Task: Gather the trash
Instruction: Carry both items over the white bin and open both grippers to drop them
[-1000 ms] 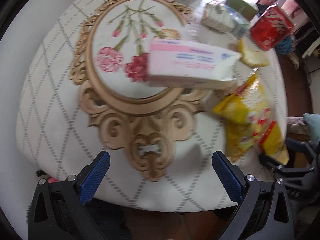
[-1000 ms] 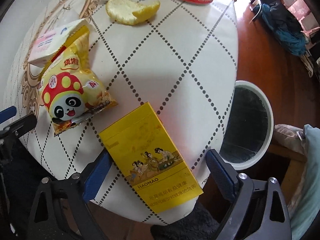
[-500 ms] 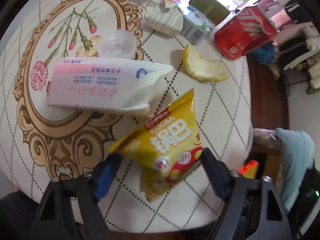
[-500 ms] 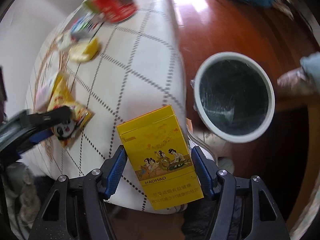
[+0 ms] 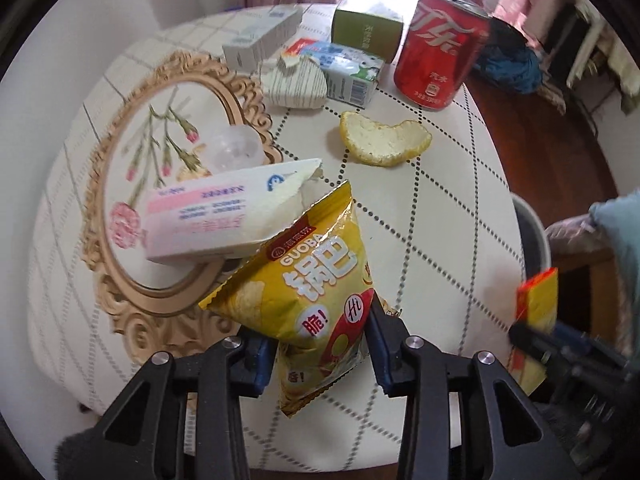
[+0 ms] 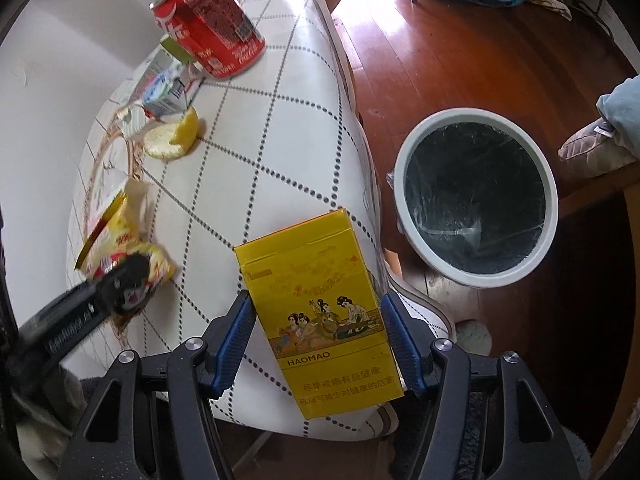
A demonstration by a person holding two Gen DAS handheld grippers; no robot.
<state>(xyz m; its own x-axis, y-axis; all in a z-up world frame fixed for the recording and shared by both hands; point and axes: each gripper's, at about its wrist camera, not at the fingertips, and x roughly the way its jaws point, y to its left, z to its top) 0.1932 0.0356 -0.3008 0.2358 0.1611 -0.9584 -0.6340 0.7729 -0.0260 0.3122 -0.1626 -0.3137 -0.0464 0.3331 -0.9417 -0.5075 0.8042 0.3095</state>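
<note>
Trash crowds a round white table (image 5: 452, 208) with a dotted diamond pattern: a yellow snack bag (image 5: 316, 300) sits near the front rim, pinched low down between the blue pads of the left gripper (image 5: 320, 344), whose jaws have just closed tight on the crinkled foil. That gripper points steeply down at the tabletop. Just right of it, the right gripper (image 6: 320, 336) angles steeply down at the table's edge, its jaws about half open and pressed against both sides of a yellow cigarette pack (image 6: 320, 312) that stands upright between them. A white bin (image 6: 476, 200) lined with a dark bag waits on the wooden floor (image 6: 460, 40) just beside the table, right of the pack, its mouth unobstructed. Behind the snack bag lie a torn pink-and-white carton (image 5: 224, 216), touching the bag's top corner, then a citrus peel (image 5: 384, 140), a small milk carton (image 5: 348, 72) and an upright red soda can (image 5: 440, 48) toward the far rim.
</note>
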